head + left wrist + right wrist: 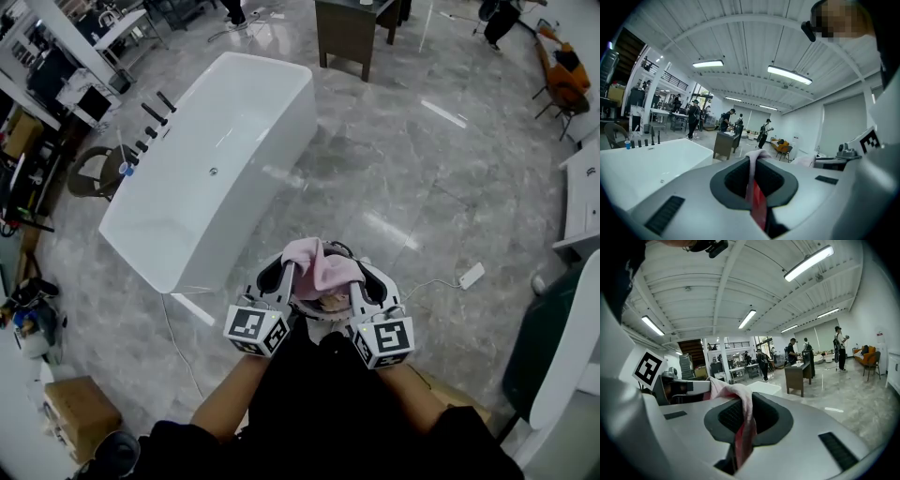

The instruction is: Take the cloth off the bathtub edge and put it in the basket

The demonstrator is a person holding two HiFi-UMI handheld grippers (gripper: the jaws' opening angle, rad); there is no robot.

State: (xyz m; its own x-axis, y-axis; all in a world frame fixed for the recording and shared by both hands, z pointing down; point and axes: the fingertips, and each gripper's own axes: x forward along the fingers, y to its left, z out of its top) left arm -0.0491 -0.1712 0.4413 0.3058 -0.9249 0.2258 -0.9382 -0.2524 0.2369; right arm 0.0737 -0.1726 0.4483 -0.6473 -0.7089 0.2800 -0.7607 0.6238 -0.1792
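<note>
Held the pink cloth [314, 265] up at chest height, well clear of the white bathtub [216, 159]. Pinched it with the left gripper [287, 274] shut almost fully on one thin fold, and with the right gripper [357, 286] shut just as tightly on another. Judged it soft, light and limp: likely to sag and bunch between the two grips, unlikely to slip. Best taken along its upper edge, near the corners. Could not pick out the basket for certain; possibly the dark rounded shape [323, 305] just beneath.
</note>
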